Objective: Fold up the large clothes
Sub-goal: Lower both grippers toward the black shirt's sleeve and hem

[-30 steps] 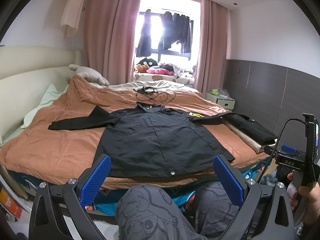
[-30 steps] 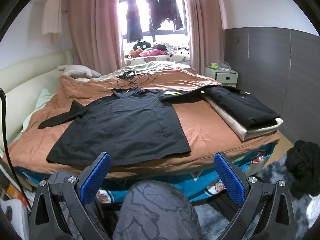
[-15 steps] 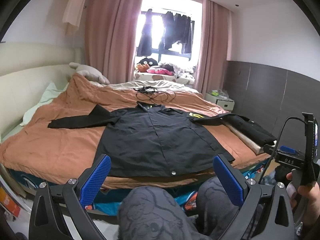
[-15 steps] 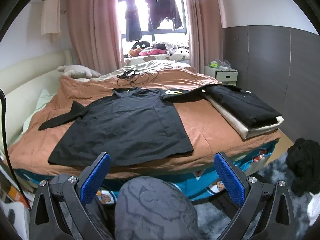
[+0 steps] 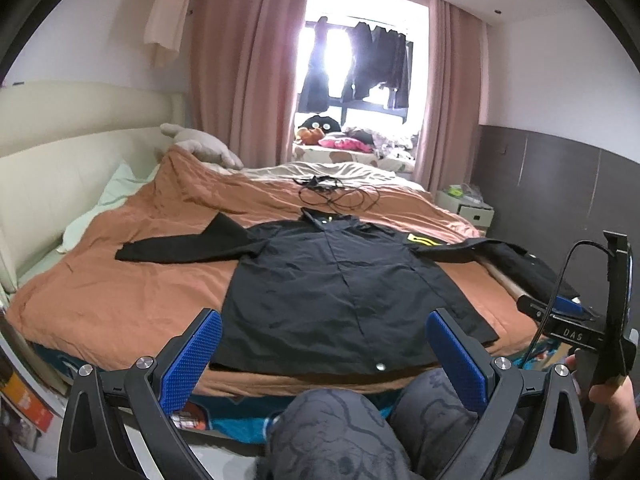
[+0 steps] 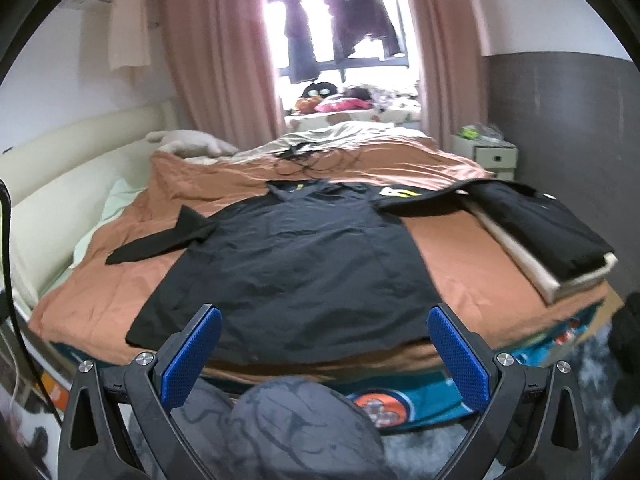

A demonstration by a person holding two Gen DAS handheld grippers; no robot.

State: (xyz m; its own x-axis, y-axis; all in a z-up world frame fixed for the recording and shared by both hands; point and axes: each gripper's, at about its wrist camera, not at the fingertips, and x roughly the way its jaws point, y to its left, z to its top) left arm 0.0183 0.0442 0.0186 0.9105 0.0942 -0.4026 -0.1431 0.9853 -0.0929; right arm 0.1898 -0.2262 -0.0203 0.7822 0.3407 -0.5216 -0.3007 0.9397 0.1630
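Note:
A large black button-up shirt (image 5: 340,280) (image 6: 296,268) lies flat on the brown bedspread, collar toward the window and both sleeves spread out sideways. Its hem reaches the near edge of the bed. My left gripper (image 5: 326,354) hangs open in front of the hem, with nothing between its blue pads. In its own view my right gripper (image 6: 324,354) is open too and holds nothing, also just short of the hem. The left wrist view catches the right gripper's body (image 5: 576,332) at the right edge, held by a hand.
A folded black garment on a beige one (image 6: 540,236) lies at the bed's right side. Black cables (image 5: 336,196) sit beyond the collar. The person's knees (image 5: 344,428) are just below the grippers. A nightstand (image 6: 486,156) stands at the far right, a dark pile (image 6: 628,344) on the floor.
Both grippers have moved forward and a little up toward the bed, so the shirt looks closer. Both stayed open, and the shirt has not moved.

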